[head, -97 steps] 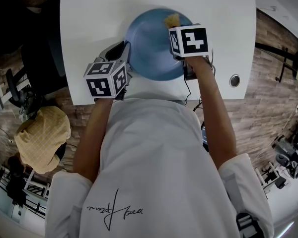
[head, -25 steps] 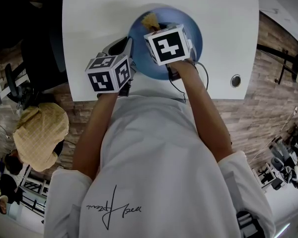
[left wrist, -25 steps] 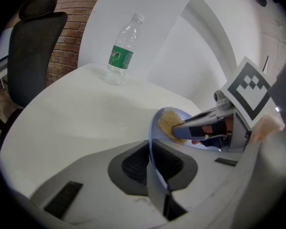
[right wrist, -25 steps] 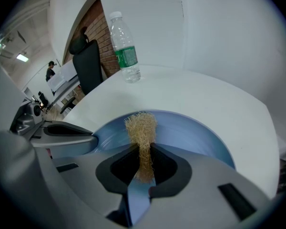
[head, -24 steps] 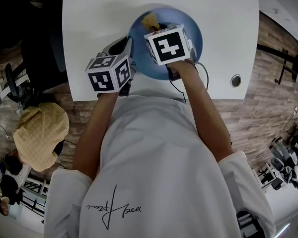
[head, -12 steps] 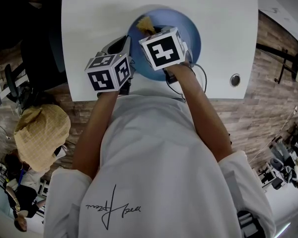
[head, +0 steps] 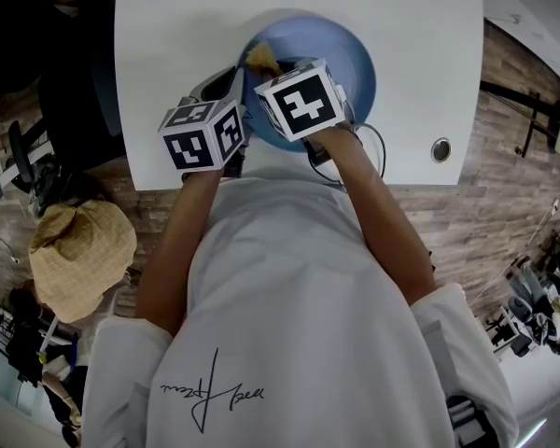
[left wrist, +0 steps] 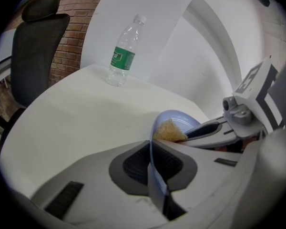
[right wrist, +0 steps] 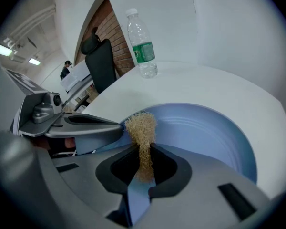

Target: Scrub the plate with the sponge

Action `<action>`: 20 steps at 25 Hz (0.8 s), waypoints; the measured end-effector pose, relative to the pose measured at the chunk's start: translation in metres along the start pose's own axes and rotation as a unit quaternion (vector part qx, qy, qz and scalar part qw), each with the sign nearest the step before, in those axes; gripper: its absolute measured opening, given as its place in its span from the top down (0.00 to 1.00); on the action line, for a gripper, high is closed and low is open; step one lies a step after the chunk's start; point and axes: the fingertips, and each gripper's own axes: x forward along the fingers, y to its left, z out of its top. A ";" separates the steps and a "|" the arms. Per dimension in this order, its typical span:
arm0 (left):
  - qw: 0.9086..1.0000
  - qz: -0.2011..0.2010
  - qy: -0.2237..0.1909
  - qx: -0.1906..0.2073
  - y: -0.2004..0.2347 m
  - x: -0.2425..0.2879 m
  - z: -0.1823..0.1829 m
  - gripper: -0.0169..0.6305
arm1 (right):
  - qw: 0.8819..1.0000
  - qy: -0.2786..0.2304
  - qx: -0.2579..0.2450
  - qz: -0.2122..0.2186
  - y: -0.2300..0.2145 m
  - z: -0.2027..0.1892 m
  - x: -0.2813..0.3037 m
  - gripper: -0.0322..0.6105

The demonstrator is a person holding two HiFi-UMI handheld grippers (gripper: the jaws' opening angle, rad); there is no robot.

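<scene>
left gripper: clenched on the plate. I see the blue rim pinched edge-on between both pads, and the jaws have just been closing a bit tighter on it.
right gripper: grasping the sponge. The tan fibrous tuft is squeezed thin between the pads, with its bushy end sticking out past the tips.
sponge: in the left part of the plate in the head view, just beside the left gripper's tips. Its free end hangs over the inner wall near the rim. I can't tell whether it actually presses on the surface.
plate: blue and shallow, on the white table, upper centre of the head view. The right half of the bowl is bare.
cubes: the two marker cubes sit side by side in the head view. The right one covers the plate's near-left part.
bottle: clear, green label, white cap. It stands upright on the far side of the table, well apart from the plate.
chair: black, past the table edge, upper left of the left gripper view, with a brick wall behind it.
cable: black, loops from the right gripper over the table's near edge.
operator: white shirt and bare forearms fill the lower half of the head view.
</scene>
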 end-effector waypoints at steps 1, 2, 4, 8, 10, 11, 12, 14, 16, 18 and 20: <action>1.000 0.000 0.000 0.000 0.000 0.000 0.000 0.95 | 1.000 0.001 -0.001 0.002 0.001 -0.001 0.000 0.88; 1.000 0.000 0.000 0.000 0.000 0.000 0.000 0.95 | 1.000 0.002 -0.002 0.004 0.002 -0.001 0.000 0.88; 1.000 0.000 0.000 0.000 0.000 0.000 0.000 0.95 | 1.000 0.004 -0.005 0.007 0.004 -0.003 0.001 0.88; 1.000 0.000 -0.001 0.000 0.000 0.000 0.000 0.95 | 1.000 0.002 -0.009 0.019 0.008 -0.005 -0.001 0.88; 1.000 -0.001 -0.001 0.001 -0.001 0.001 0.000 0.95 | 1.000 0.002 -0.004 0.028 0.009 -0.007 -0.001 0.88; 1.000 0.000 -0.001 0.000 -0.001 0.001 0.001 0.95 | 0.999 0.002 -0.001 0.033 0.010 -0.008 -0.002 0.88; 1.000 0.000 -0.001 0.000 -0.001 0.001 0.001 0.95 | 0.999 0.002 0.001 0.039 0.011 -0.010 -0.002 0.88; 1.000 0.000 -0.002 -0.002 -0.001 0.001 0.001 0.95 | 0.999 0.002 0.006 0.051 0.013 -0.013 -0.002 0.88; 1.000 -0.001 -0.002 -0.003 -0.001 0.001 0.001 0.95 | 0.998 0.002 0.012 0.064 0.015 -0.016 -0.003 0.88; 1.000 -0.001 -0.002 -0.003 -0.001 0.001 0.001 0.95 | 0.997 0.005 0.021 0.075 0.017 -0.020 -0.003 0.88; 1.000 -0.001 -0.002 -0.004 -0.001 0.001 0.001 0.95 | 0.996 0.011 0.032 0.087 0.019 -0.024 -0.003 0.88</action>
